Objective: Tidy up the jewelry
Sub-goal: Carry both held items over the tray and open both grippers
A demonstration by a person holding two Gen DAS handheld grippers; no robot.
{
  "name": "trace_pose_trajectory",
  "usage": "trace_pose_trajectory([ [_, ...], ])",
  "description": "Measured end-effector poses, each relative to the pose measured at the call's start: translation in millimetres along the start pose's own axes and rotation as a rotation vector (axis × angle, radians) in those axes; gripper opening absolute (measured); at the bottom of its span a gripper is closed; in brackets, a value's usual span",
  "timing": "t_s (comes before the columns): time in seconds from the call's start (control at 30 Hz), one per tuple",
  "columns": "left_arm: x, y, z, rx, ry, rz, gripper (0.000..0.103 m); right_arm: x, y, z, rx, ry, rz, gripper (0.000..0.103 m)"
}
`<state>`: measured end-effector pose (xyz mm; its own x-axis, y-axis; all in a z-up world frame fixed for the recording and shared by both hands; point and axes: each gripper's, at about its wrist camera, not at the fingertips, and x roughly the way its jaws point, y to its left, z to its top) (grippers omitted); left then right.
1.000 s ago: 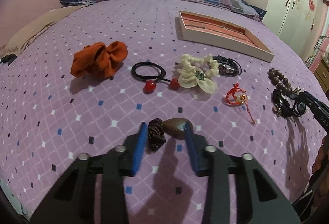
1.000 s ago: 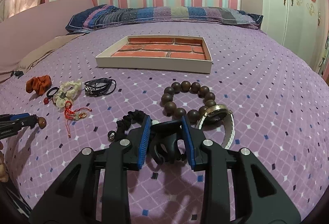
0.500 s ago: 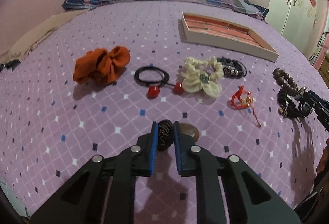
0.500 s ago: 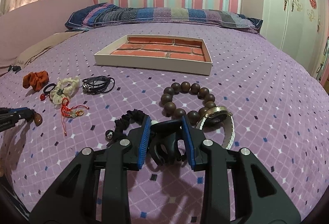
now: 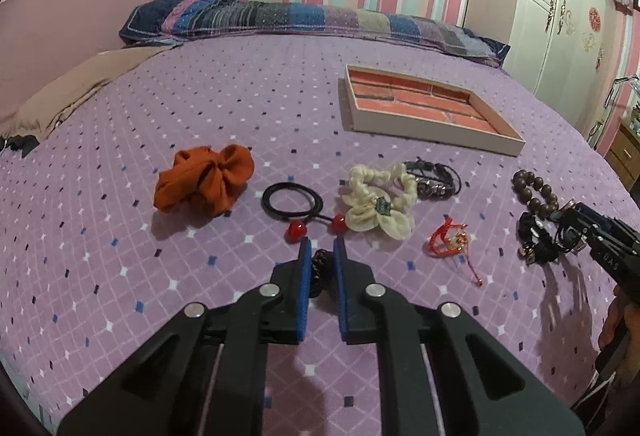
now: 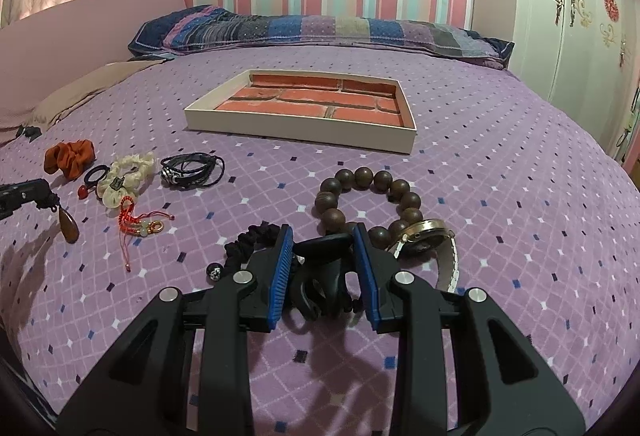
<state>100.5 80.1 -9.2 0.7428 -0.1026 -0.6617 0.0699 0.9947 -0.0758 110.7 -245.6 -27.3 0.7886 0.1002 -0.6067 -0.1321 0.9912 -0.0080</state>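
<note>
The bed (image 6: 500, 175) has a purple diamond-print cover. On it lie a brick-lined tray (image 6: 304, 123), an orange scrunchie (image 5: 204, 181), a black hair tie (image 5: 292, 199), a cream scrunchie (image 5: 378, 201), a black cord bracelet (image 6: 192, 169), a red charm (image 6: 136, 222), a bead bracelet (image 6: 368, 197), a watch (image 6: 428, 240) and a pillow (image 6: 320, 29).

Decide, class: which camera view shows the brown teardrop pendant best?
The right wrist view. There the brown teardrop pendant hangs in full outline from its dark braided cord, which the left gripper pinches at the picture's left edge. The left wrist view shows only the braided cord between the left gripper's blue pads; the pendant itself is hidden.
</note>
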Motion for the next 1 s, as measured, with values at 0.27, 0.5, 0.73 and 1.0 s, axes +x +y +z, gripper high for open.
trace_pose_trajectory([
  [0.27,-11.3,-13.5,14.5,0.033,-0.044,-0.014,0.011,-0.7,1.5,3.2,-0.007,0.001,0.009,0.031],
  [0.5,-9.0,-28.1,41.4,0.059,-0.077,-0.041,0.011,-0.1,0.4,16.7,-0.008,-0.008,0.002,0.031],
  [0.73,1.3,-48.2,85.8,0.095,-0.119,-0.072,0.011,11.9,-5.4,62.5,0.008,-0.026,0.004,0.031],
  [1.0,58.3,-79.8,174.5,0.112,-0.156,-0.123,0.011,71.9,-15.0,154.6,0.009,-0.057,-0.015,0.031],
])
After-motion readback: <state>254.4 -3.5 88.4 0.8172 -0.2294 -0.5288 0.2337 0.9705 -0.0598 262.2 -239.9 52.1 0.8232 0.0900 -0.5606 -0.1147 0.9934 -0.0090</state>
